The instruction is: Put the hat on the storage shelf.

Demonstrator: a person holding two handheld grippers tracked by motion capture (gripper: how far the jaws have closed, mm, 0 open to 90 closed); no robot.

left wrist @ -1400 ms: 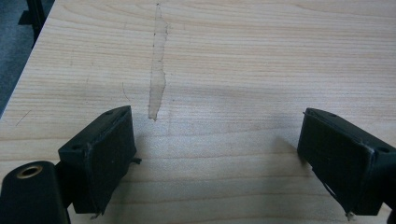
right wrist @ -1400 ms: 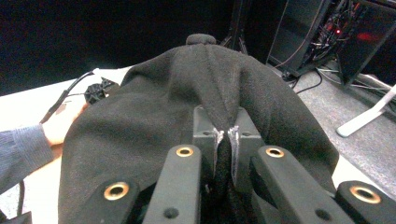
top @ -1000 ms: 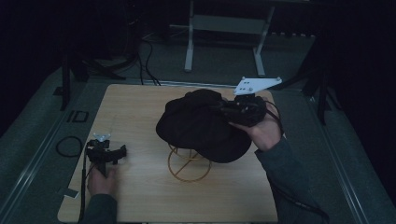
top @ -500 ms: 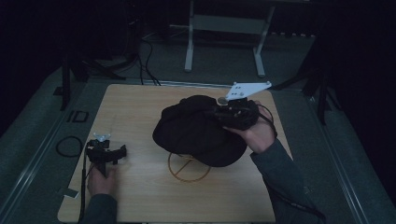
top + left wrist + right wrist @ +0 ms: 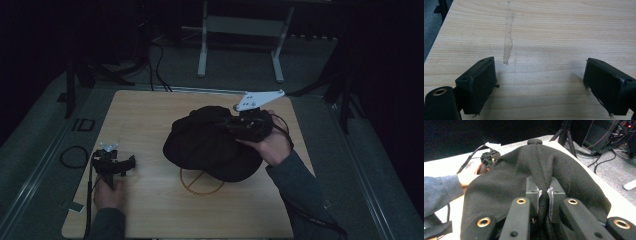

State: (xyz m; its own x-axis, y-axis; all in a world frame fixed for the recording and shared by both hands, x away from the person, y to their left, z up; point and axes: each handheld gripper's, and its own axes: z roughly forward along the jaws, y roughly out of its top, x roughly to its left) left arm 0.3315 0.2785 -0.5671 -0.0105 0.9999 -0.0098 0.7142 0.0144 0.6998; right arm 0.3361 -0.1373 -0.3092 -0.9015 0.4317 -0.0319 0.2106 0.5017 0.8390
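Note:
A black cloth cap (image 5: 210, 142) hangs over the middle of the wooden table (image 5: 150, 115), bunched and lifted at its right side. My right gripper (image 5: 235, 125) is shut on a fold of that cap (image 5: 544, 165); the pads pinch the fabric between them, and the cap's top button points away from me. Under the cap a wire ring stand (image 5: 200, 181) shows on the tabletop. My left gripper (image 5: 131, 162) rests low at the table's left, and its jaws stand wide open over bare wood (image 5: 539, 62) with nothing between them.
A pale scratch mark (image 5: 508, 37) runs along the wood ahead of the left gripper. The other hand and its gripper (image 5: 486, 157) show far off in the right gripper view. A metal stand (image 5: 240, 45) and cables lie on the floor beyond the table.
The right hand has carried the cap a little toward the table's left and raised it, so more of the wire ring stand shows. The left gripper has stayed where it was.

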